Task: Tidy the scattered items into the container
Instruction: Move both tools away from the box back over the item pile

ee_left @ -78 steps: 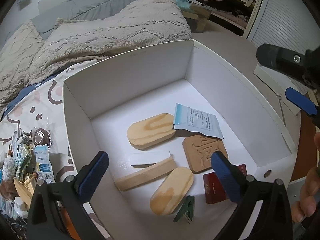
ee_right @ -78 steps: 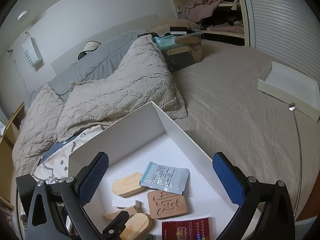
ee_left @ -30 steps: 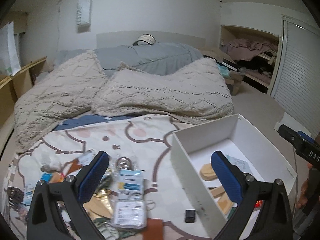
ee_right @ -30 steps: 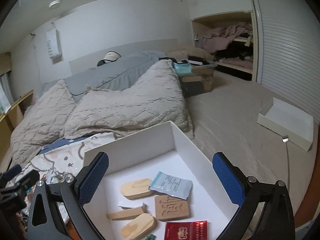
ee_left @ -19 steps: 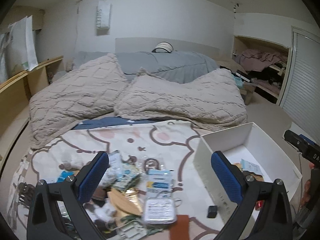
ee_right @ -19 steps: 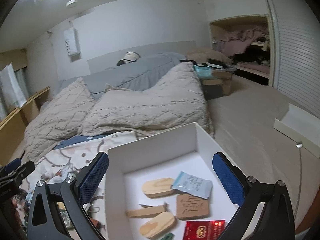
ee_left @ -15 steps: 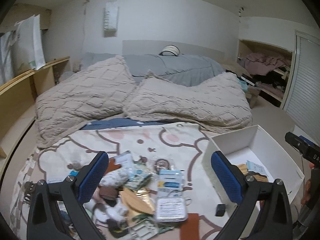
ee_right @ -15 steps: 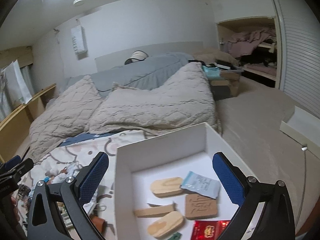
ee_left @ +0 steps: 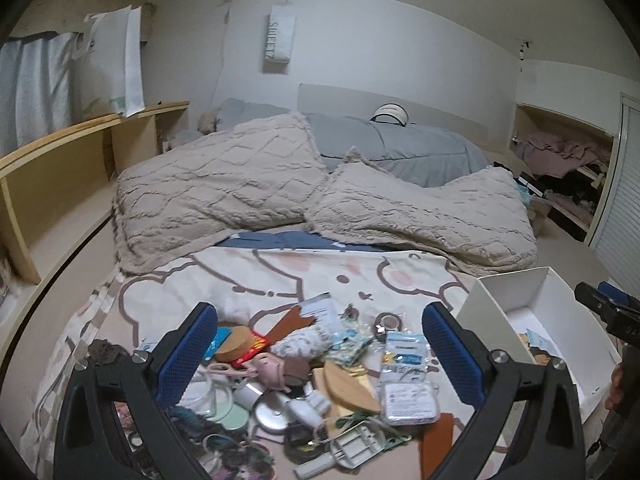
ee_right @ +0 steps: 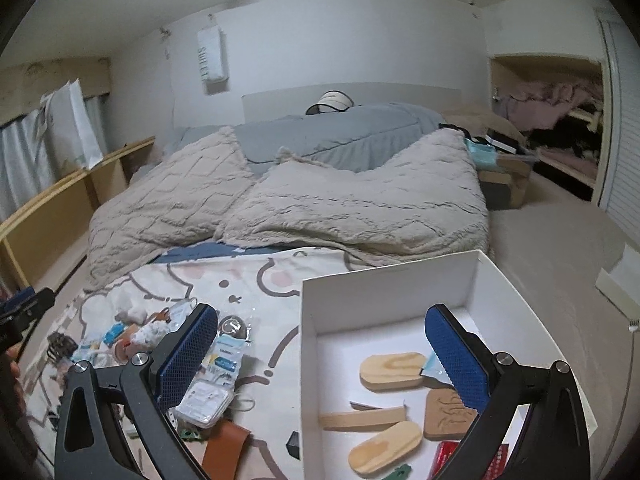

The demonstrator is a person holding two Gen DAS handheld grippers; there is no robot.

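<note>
1. White box sits on a cartoon-print sheet, right of the clutter pile.
2. Left gripper hangs above the pile, jaws spread, holding nothing.
3. Right gripper straddles the box's left wall, jaws spread and empty.
4. Wooden ovals, a stick and a carved tile lie inside the box.

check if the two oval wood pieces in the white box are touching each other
Apart. The right wrist view shows the upper oval wood piece and lower oval wood piece in the white box separated by a wooden stick and bare floor.
</note>
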